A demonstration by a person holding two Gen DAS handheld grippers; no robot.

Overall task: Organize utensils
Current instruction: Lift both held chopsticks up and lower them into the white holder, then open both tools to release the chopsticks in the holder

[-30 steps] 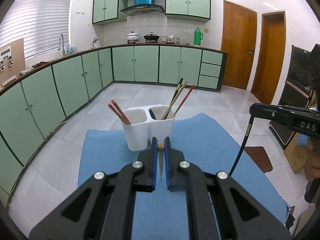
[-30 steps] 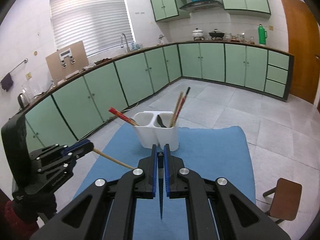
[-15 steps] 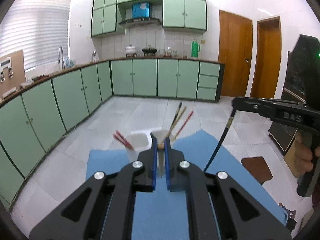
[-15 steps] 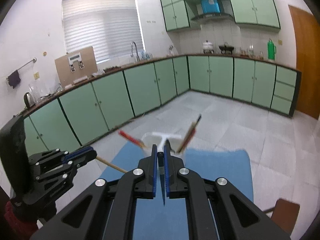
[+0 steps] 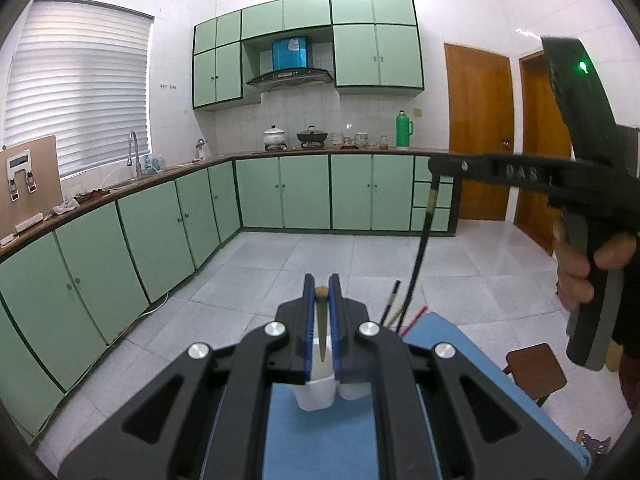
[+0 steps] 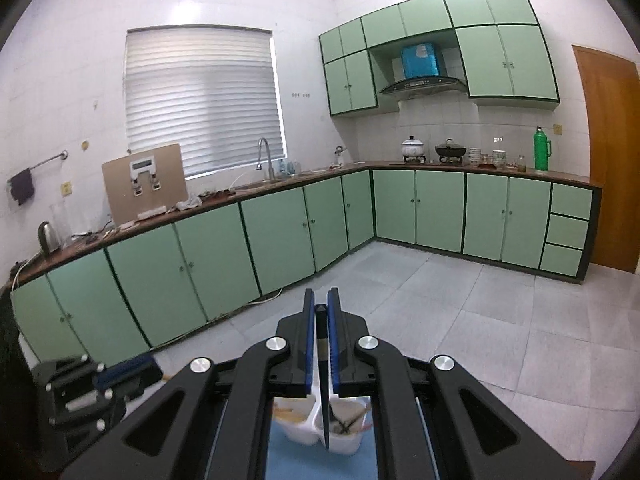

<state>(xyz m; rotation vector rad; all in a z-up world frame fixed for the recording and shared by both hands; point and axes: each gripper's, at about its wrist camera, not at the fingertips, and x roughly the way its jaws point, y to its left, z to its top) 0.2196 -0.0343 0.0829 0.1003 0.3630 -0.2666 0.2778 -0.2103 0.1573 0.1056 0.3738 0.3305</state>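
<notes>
From the left wrist view, the left tool (image 5: pixel 321 298) was pinching a tan wooden chopstick (image 5: pixel 321 320) between its blue pads, the blunt end poking up at the fingertips and the thin end running down toward the white holder (image 5: pixel 316 394). That holder stood on the blue cloth (image 5: pixel 320 440) of the worktop, just below the tool and mostly hidden by it. To the right, the right tool (image 5: pixel 434 168) hung well above the holder, gripping a dark chopstick (image 5: pixel 418 256) that sloped down toward more sticks (image 5: pixel 394 308) already standing in the holder. The likely trouble was that this long dark stick could swing into those standing sticks or catch the holder's rim and tip it, since the holder looked light. From the right wrist view, the right tool (image 6: pixel 319 312) was pressed onto the dark chopstick (image 6: pixel 323 392), whose tip hung over the holder (image 6: pixel 320 430) near the wall between its two cups; it could land in the wrong cup. The left tool (image 6: pixel 128 368) sat low at the left, near the holder, so the two could knock together. Beyond the worktop's far edge lay only open tiled floor (image 6: pixel 460 312), leaving room above and ahead.
</notes>
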